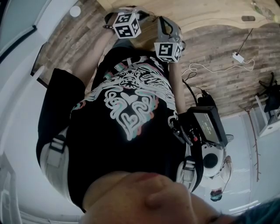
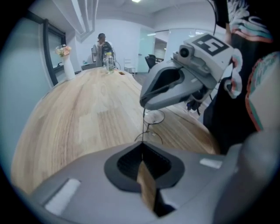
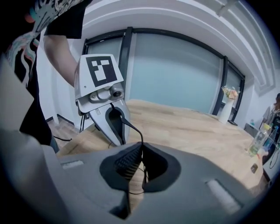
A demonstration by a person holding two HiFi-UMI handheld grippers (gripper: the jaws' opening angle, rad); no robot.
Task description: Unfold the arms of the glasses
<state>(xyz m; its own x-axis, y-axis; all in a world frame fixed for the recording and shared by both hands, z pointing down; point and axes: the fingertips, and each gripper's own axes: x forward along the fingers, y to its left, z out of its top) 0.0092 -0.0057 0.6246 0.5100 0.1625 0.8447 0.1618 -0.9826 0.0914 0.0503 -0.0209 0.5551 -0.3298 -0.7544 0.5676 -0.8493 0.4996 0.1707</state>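
Holding the glasses [image 2: 154, 117] between them over the wooden table [image 2: 83, 118], both grippers are closed. Left gripper [image 2: 142, 148]: jaws pinched on a thin dark arm, one lens just beyond its tips. Right gripper [image 3: 141, 151]: jaws pinched on the same thin wire frame, tips facing the left gripper's, close by.

Head view: camera on head, aimed steeply down own shirt [image 1: 131, 109] to floor [image 1: 218, 61]; near edge of surface [image 1: 205, 13] at top.
Left gripper view: camera just behind left gripper [image 2: 141, 146] jaws, faces along surface to far end with vase [image 2: 68, 70]; right gripper [image 2: 144, 104] close ahead.
Right gripper view: behind own jaws, faces across surface toward window wall [image 3: 175, 70].
Gripper views each see the other gripper close up; share glasses [image 2: 154, 117], vase, surface top.
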